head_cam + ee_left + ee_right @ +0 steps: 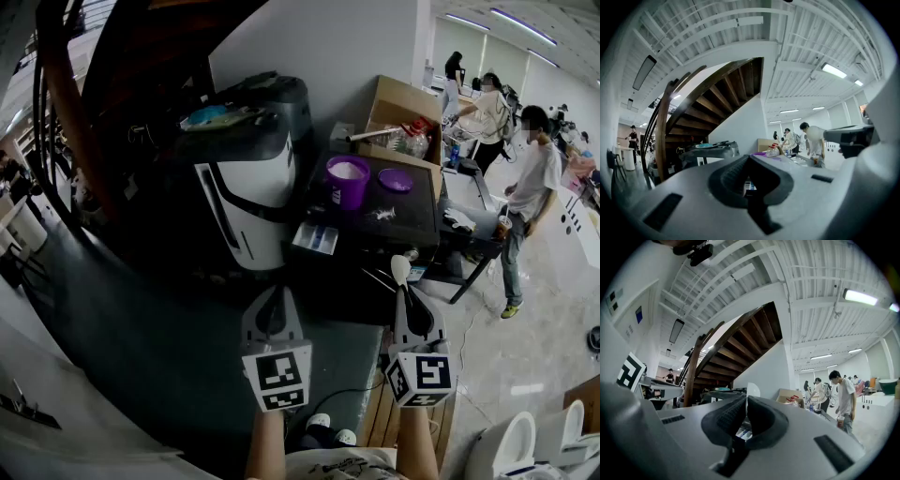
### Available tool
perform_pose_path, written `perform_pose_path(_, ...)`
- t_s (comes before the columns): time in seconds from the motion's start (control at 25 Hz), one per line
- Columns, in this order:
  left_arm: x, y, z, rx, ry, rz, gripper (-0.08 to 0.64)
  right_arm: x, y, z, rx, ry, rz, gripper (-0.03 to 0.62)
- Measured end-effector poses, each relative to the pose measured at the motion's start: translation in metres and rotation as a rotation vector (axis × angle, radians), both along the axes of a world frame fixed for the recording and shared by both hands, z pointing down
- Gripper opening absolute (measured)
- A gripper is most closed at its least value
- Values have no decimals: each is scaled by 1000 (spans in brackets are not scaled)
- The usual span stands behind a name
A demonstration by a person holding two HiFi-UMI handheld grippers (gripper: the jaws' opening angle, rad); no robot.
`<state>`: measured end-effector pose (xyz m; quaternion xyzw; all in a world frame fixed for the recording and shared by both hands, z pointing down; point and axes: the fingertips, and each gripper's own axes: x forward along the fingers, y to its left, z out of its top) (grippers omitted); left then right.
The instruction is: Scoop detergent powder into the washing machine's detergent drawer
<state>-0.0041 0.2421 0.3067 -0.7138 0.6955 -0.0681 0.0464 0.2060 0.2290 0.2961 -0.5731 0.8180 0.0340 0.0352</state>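
The washing machine (246, 202) stands at the left with its detergent drawer (315, 238) pulled out toward the black table (412, 220). A purple tub of white powder (347, 178) sits on that table, and its purple lid (395, 179) lies beside it. My right gripper (410, 298) (744, 416) is shut on a white spoon; the spoon's bowl (400, 269) (752, 391) sticks out past the jaws, short of the table. My left gripper (274, 298) (747, 180) is shut with nothing in it, level with the right one and below the drawer.
An open cardboard box (405, 111) with bottles stands behind the table. A little spilled powder (382, 215) lies on the tabletop. Three people (530, 187) stand at the right. A wooden staircase (84, 103) curves over the left.
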Motion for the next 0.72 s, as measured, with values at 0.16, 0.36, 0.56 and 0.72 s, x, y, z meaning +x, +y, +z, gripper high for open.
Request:
perform_pose_path(0.16, 3, 0, 0, 0, 0, 1, 3, 2, 0, 0, 2, -3, -2, 20)
perform_pose_path(0.36, 8, 2, 0, -1, 0, -2, 3, 6, 2, 1, 0, -1, -7, 20)
perform_pose_path(0.56, 14, 6, 4, -8, 0, -13, 3, 14, 6, 0, 11, -21, -13, 20)
perform_pose_path(0.72, 20, 13, 9, -13, 3, -26, 3, 19, 10, 4, 8, -21, -31, 20)
